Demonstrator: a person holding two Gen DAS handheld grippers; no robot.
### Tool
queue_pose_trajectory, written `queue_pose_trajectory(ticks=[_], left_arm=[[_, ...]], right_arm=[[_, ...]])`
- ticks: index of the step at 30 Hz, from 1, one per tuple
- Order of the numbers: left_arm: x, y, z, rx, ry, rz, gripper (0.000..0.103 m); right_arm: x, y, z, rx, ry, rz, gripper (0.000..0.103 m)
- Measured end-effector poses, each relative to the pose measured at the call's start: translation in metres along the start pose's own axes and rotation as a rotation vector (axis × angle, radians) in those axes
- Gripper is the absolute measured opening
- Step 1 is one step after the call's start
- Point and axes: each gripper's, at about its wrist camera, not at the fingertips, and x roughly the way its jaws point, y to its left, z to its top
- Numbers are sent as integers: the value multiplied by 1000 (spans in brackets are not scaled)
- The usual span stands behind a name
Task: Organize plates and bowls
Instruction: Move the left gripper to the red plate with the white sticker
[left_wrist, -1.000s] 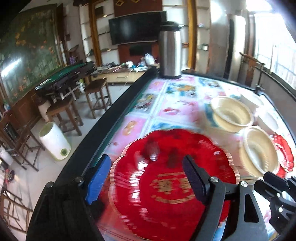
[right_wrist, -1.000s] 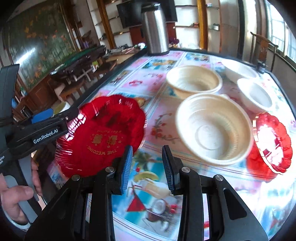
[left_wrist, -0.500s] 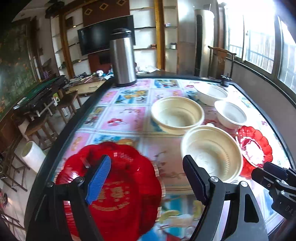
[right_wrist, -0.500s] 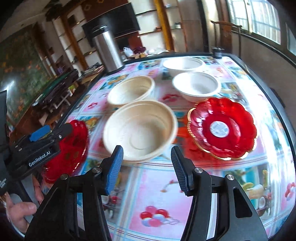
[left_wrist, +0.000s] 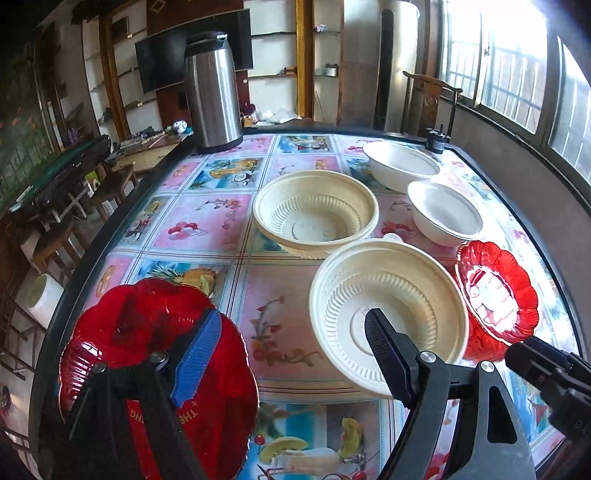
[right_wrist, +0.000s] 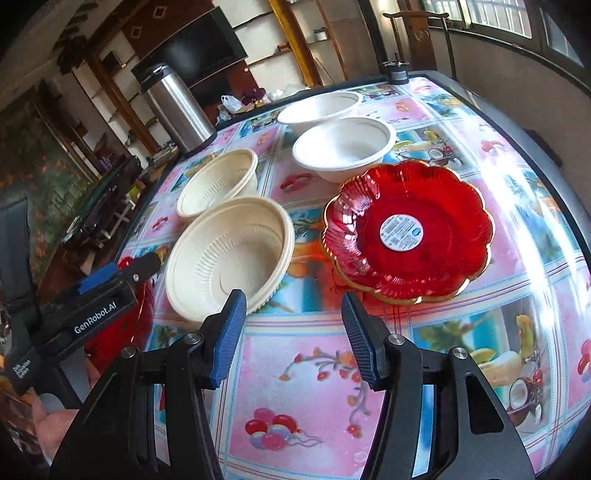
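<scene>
Left gripper (left_wrist: 291, 354) and right gripper (right_wrist: 293, 332) hover with fingers apart and empty, aimed toward the cream bowl (right_wrist: 229, 254), probably for stacking.

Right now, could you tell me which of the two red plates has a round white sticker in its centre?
The red plate on the right, beside the near cream bowl, carries the sticker. The other red plate, at the table's left edge, shows gold lettering instead.

Glossy red scalloped plastic plates (right_wrist: 406, 229) with gold rims, ribbed cream plastic bowls (left_wrist: 388, 306), plain white bowls (right_wrist: 343, 147), pink-and-blue fruit-print tablecloth (right_wrist: 314, 369), my blue ribbed pads (right_wrist: 227, 336).
</scene>
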Motion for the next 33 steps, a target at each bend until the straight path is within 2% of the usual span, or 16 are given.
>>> queue_pose_trajectory(ticks=[15, 21, 27, 31, 33], left_arm=[[19, 7, 15, -29, 17, 31, 80], [18, 5, 15, -36, 21, 20, 80], [3, -27, 22, -6, -4, -54, 80], [7, -72, 33, 33, 28, -159, 80], [12, -96, 40, 61, 30, -186, 80]], right_arm=[[18, 14, 23, -32, 11, 30, 54], [14, 0, 29, -5, -6, 16, 54], [-2, -37, 34, 38, -39, -46, 54], [-14, -75, 39, 88, -47, -119, 54], [-17, -92, 41, 110, -47, -137, 54]])
